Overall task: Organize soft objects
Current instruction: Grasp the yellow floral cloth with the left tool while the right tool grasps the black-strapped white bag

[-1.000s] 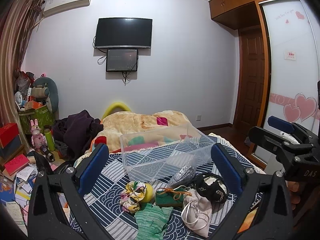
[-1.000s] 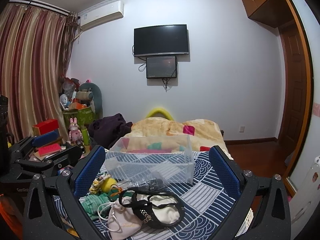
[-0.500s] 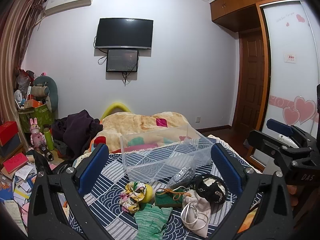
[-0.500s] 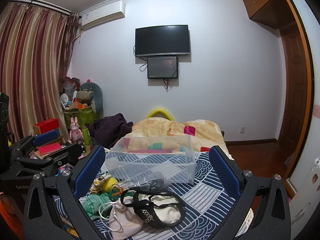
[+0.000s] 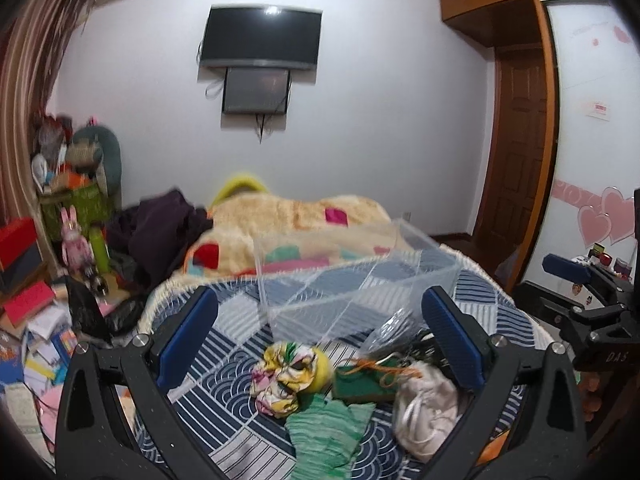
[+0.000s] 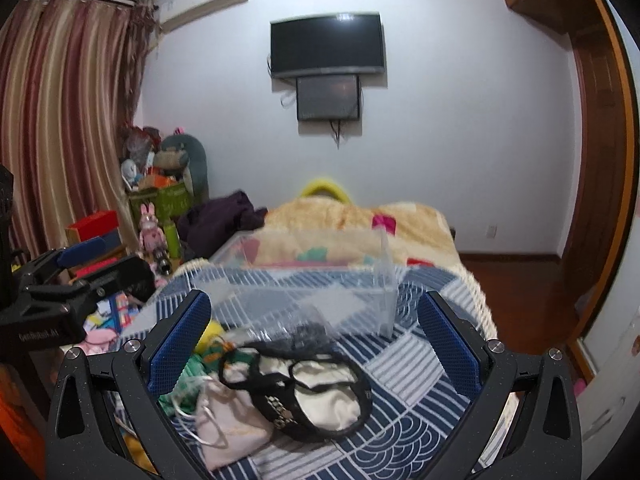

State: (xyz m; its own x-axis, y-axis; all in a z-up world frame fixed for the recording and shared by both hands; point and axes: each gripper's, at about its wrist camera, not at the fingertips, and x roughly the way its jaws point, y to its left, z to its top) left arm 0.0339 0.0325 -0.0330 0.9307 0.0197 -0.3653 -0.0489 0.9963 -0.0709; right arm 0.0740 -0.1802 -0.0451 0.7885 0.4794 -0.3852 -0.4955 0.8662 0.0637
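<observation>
Inspector: Soft objects, location?
Aide: Heaped on the bed (image 5: 240,364), lower centre of frame: floral cloth (image 5: 282,376), green knit (image 5: 326,436), pale pouch (image 6: 228,424). Clear bin (image 5: 360,280) stands behind, bare.
Inspector: Tongs?
Aide: Left tongs (image 5: 320,344) and right tongs (image 6: 314,344) spread wide, holding nothing.
Inspector: Change?
Aide: Both views have dropped closer; pickup looks imminent.

On the bed (image 5: 224,392), the soft things (image 5: 320,392) lie in a heap before the plastic box (image 5: 352,280), and behind the box lies the blanket (image 5: 304,220).
</observation>
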